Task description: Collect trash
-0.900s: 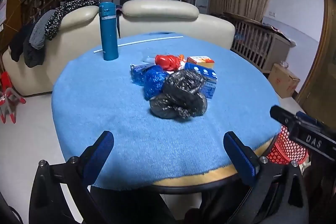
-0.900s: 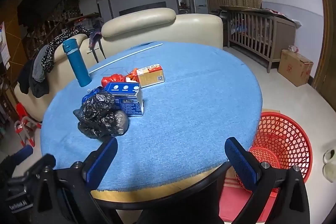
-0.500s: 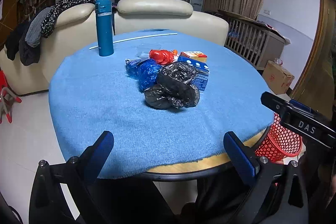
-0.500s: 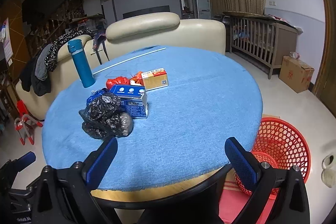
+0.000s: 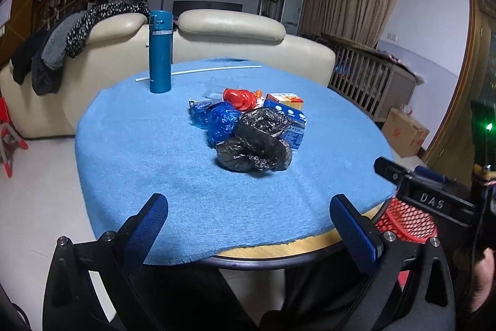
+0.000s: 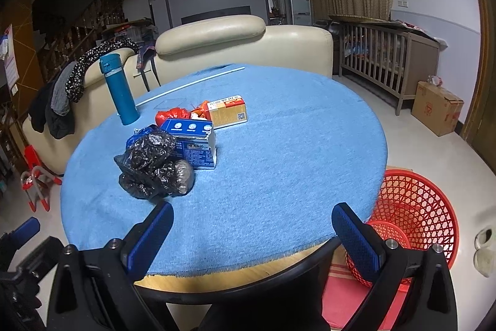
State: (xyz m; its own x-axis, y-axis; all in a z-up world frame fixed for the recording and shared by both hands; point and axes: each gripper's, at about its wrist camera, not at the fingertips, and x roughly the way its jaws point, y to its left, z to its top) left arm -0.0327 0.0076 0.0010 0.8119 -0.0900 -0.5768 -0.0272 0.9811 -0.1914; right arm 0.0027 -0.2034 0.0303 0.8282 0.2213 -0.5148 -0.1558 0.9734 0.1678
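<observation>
A pile of trash lies mid-table on the blue cloth [image 5: 139, 145]: crumpled black plastic bags [image 5: 257, 141] [image 6: 152, 163], a blue shiny bag [image 5: 217, 120], a red wrapper [image 5: 238, 96] [image 6: 172, 114], a blue carton [image 6: 195, 141] [image 5: 294, 126] and an orange box [image 6: 228, 114] [image 5: 285, 98]. A red mesh basket [image 6: 412, 216] [image 5: 406, 219] stands on the floor right of the table. My left gripper [image 5: 248, 225] is open and empty at the near table edge. My right gripper [image 6: 252, 234] is open and empty there too.
A tall teal flask [image 5: 159, 51] [image 6: 119, 89] stands upright at the back left of the table, with a thin white rod [image 5: 201, 71] behind it. A cream sofa [image 5: 229, 30] is beyond the table. A cardboard box [image 6: 438, 109] and a crib [image 6: 384, 58] stand at the right.
Both grippers have pulled back and lifted a little from the table, so the pile looks farther. Nothing on the table has moved. Both stay open.
</observation>
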